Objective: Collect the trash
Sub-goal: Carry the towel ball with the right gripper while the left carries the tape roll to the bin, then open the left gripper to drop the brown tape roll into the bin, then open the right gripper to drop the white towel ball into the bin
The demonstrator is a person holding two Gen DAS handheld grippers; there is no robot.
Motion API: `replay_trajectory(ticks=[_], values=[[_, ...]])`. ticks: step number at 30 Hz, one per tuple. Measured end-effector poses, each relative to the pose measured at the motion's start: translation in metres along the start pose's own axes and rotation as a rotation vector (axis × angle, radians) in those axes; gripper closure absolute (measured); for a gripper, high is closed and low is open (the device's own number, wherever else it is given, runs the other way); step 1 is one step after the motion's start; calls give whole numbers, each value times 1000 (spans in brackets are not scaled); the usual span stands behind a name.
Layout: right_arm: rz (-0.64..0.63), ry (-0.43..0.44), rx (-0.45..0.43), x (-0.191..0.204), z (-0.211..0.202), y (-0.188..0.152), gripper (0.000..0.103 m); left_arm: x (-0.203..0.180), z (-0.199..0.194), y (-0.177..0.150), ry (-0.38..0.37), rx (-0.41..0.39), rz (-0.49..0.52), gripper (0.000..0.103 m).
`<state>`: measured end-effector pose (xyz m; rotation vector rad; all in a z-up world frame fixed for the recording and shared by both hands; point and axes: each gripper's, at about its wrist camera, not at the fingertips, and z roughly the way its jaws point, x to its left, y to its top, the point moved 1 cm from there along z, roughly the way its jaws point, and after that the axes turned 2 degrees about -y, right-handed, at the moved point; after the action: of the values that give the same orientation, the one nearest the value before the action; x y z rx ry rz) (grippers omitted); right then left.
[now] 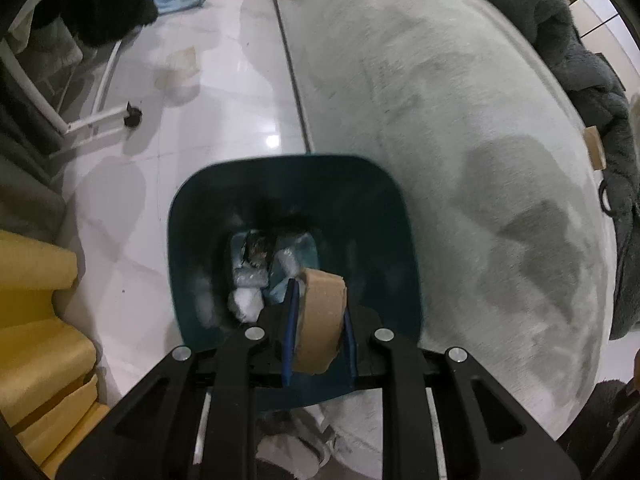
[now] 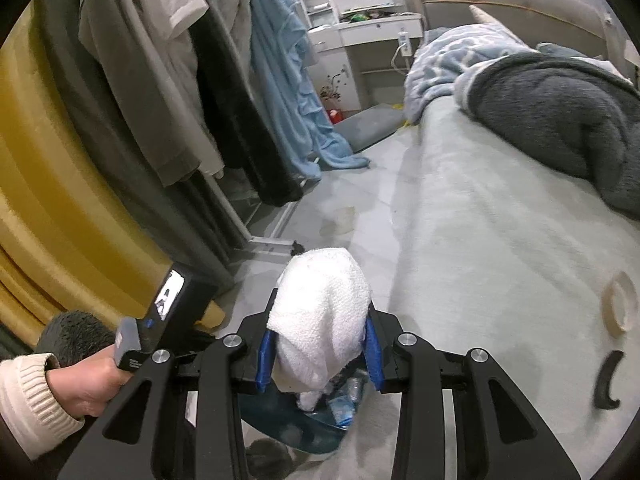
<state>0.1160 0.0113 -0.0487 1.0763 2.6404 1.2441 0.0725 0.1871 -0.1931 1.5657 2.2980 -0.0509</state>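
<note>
- Cardboard, brown: the left gripper [image 1: 318,316] is clamped on a cardboard tape core [image 1: 320,320], held on edge between its blue fingers [image 1: 289,332], low in the centre of the left wrist view.
- Directly beyond that core, the dark teal trash bin [image 1: 200,216] stands open-mouthed on the floor; the core hangs over its opening, above the near part of the rim.
- Bin contents visible at the bottom: crumpled wrappers [image 1: 256,256] and a white wad [image 1: 245,304]. Judgement: several pieces have already been collected.
- Right gripper [image 2: 320,344] is closed on a white paper towel wad [image 2: 320,304], lower centre of the right wrist view; the bin [image 2: 288,420] shows just below and behind it, so this piece is also close to the drop point.
- Lower left of the right wrist view: a hand [image 2: 86,384] in a cream knitted sleeve grips the handle of the other tool.
- Outstanding items on the pale grey bed [image 2: 480,240], right edge of the right wrist view: a pale tape ring [image 2: 620,306] and, just below it, a dark curved piece [image 2: 608,380], well apart from the bin.
- Whether the yellowish patch on the floor [image 1: 180,68], upper left of the left wrist view, is litter or a stain cannot be determined.
- Assessment: task is well advanced but incomplete; two held pieces await release into the bin, and at least two remain on the bed.
</note>
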Motion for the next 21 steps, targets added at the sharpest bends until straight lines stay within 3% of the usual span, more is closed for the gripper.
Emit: replay_trajectory(ticks=[9, 11, 15, 21], values=[[-30, 32, 71, 16, 42, 0, 66, 26, 11, -7, -13, 65, -24, 80], [-29, 35, 90, 12, 51, -1, 66, 29, 11, -7, -14, 65, -31, 76], [-23, 30, 133, 7, 74, -7, 66, 34, 6, -7, -14, 53, -34, 54], [-13, 14, 182, 2, 96, -12, 66, 42, -8, -7, -15, 8, -40, 39]])
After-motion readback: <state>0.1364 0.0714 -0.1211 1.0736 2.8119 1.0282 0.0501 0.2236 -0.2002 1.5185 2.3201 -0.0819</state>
